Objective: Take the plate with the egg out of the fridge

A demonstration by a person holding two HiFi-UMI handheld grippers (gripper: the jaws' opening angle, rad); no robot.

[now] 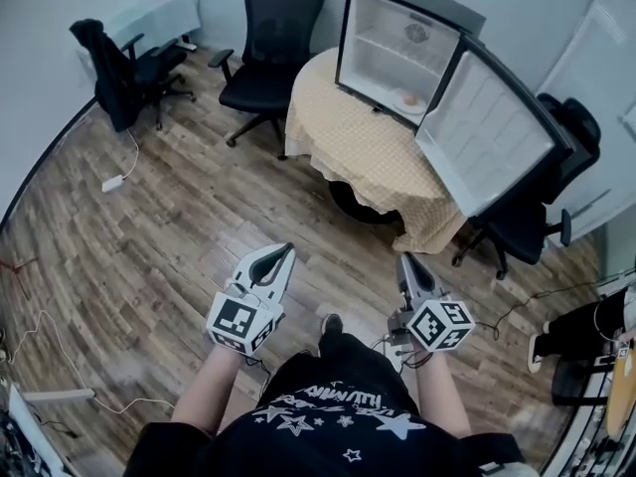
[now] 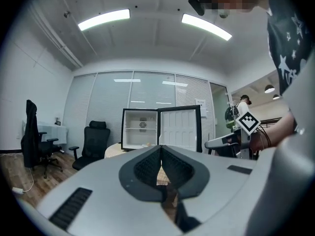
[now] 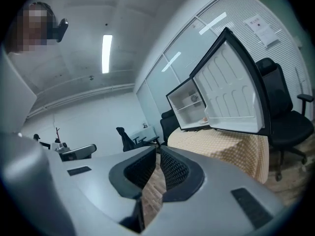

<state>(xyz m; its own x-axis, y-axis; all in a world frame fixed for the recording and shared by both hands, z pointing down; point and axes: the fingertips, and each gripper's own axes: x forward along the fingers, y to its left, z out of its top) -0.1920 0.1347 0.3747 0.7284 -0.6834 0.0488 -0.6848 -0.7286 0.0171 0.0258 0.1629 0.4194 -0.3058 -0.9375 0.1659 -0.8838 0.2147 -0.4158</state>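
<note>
A small black fridge (image 1: 397,48) stands on a round table with a yellow checked cloth (image 1: 358,147), its door (image 1: 487,132) swung wide open to the right. On the fridge floor sits a plate with an egg (image 1: 408,99), small in the left gripper view (image 2: 147,144) and the right gripper view (image 3: 204,121). My left gripper (image 1: 283,254) and right gripper (image 1: 404,260) hover over the wooden floor, well short of the table and pointing toward it. Both are shut with nothing between the jaws.
Two black office chairs (image 1: 273,38) (image 1: 124,68) stand left of the table and another (image 1: 537,217) behind the open door. A white desk (image 1: 159,13) is at the back left. A power strip (image 1: 112,183) and cables lie on the floor.
</note>
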